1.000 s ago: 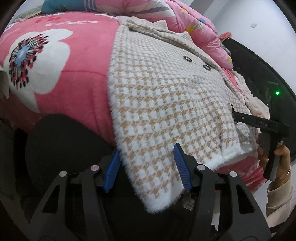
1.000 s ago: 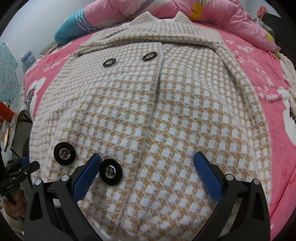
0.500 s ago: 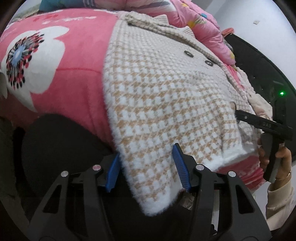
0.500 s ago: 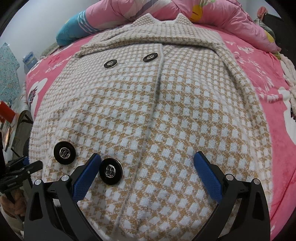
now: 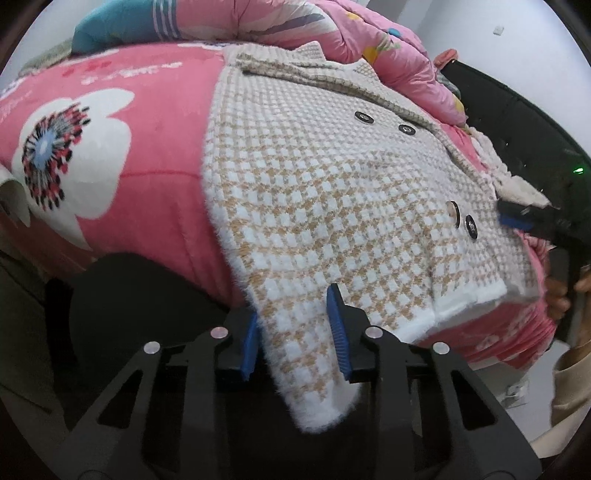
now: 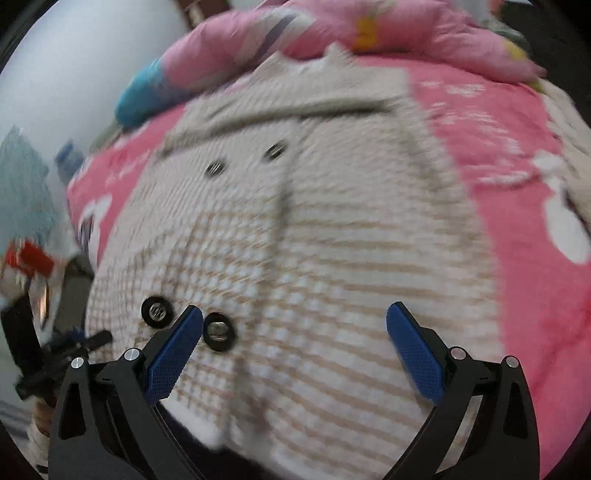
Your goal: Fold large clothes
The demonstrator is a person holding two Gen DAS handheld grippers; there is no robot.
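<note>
A tan-and-white houndstooth coat (image 5: 332, 184) with black buttons lies face up on a pink bed; it also fills the right wrist view (image 6: 314, 240). Its lower left corner hangs over the bed edge between the blue pads of my left gripper (image 5: 295, 328), whose jaws stand a little apart around the cloth. My right gripper (image 6: 295, 343) is wide open over the coat's lower hem, next to two black buttons (image 6: 218, 332). It also shows at the far right in the left wrist view (image 5: 517, 218). The right wrist view is blurred.
A pink floral blanket (image 5: 110, 147) covers the bed. A pink quilt (image 5: 369, 44) and a teal pillow (image 5: 110, 26) are piled at the head. A dark object (image 5: 129, 295) stands below the bed edge at the left. A black frame (image 5: 524, 129) runs along the right.
My left gripper's jaws have narrowed around the hanging corner. The right gripper has pulled back and up from the hem, so more of the coat and bed shows.
</note>
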